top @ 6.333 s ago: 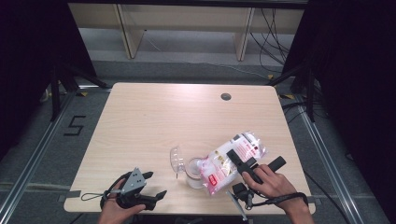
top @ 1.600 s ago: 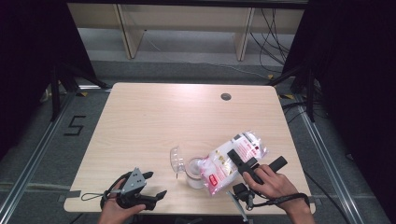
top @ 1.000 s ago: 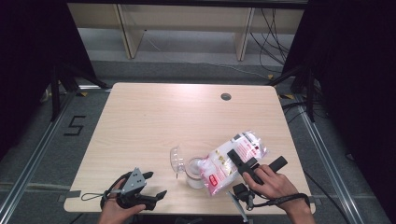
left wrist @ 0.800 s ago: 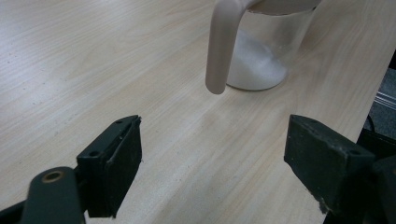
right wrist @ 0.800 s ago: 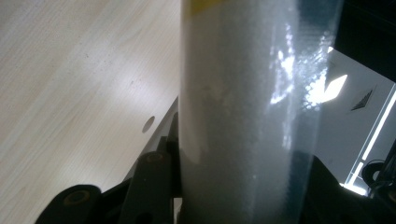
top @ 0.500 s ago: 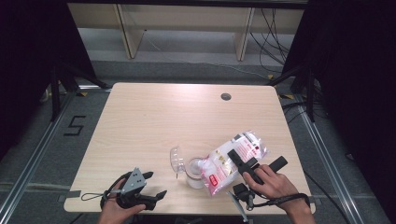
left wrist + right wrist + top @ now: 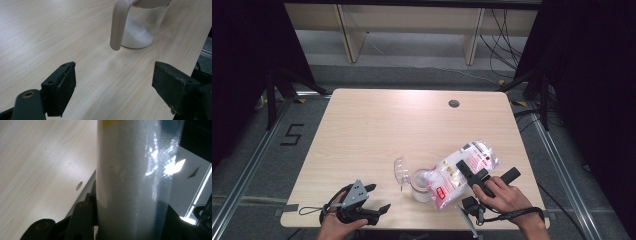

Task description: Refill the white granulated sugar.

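Nothing has shifted since the earlier frame: the right tool (image 7: 472, 176) still clamps the tilted bag (image 7: 462, 167), its mouth over the jar (image 7: 421, 184) near the counter's (image 7: 377, 125) front edge, apparently pouring. The left tool (image 7: 113, 92) waits wide open, empty.

probably a lab or recording studio, pale wooden table (image 7: 377, 130) mid-frame, black curtains (image 7: 592, 75) at both sides, loose cables (image 7: 502, 30) upper right, floor marking (image 7: 292, 135) at left
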